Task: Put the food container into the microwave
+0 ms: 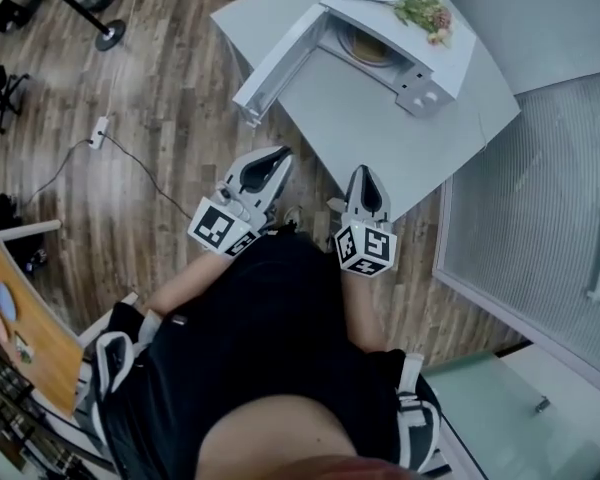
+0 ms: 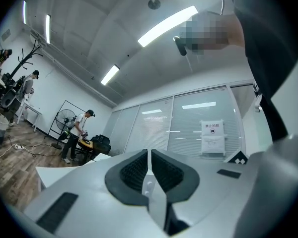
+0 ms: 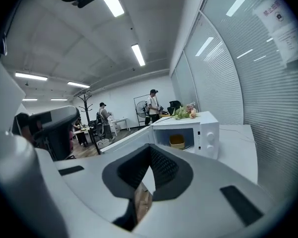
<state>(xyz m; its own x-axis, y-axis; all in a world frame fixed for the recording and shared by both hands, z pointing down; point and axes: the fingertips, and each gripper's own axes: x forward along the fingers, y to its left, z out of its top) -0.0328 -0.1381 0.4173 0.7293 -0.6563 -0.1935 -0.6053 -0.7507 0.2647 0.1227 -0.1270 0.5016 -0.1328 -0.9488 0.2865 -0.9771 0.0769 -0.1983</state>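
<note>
The white microwave (image 1: 435,63) stands on a grey table (image 1: 380,128) with its door (image 1: 275,63) swung open to the left. A yellowish food container (image 1: 368,46) sits inside the cavity, and it also shows in the right gripper view as the container (image 3: 177,141) inside the microwave (image 3: 208,133). My left gripper (image 1: 277,154) and right gripper (image 1: 364,172) are held close to my body, short of the table's near edge. Both are shut with nothing between the jaws. The left gripper (image 2: 149,151) points up toward a glass wall. The right gripper (image 3: 150,148) points toward the microwave.
A bunch of flowers (image 1: 425,10) lies on top of the microwave. A power strip (image 1: 99,131) with its cable lies on the wood floor at left. A glass partition (image 1: 540,218) runs along the right. People (image 3: 153,103) stand far back by a fan.
</note>
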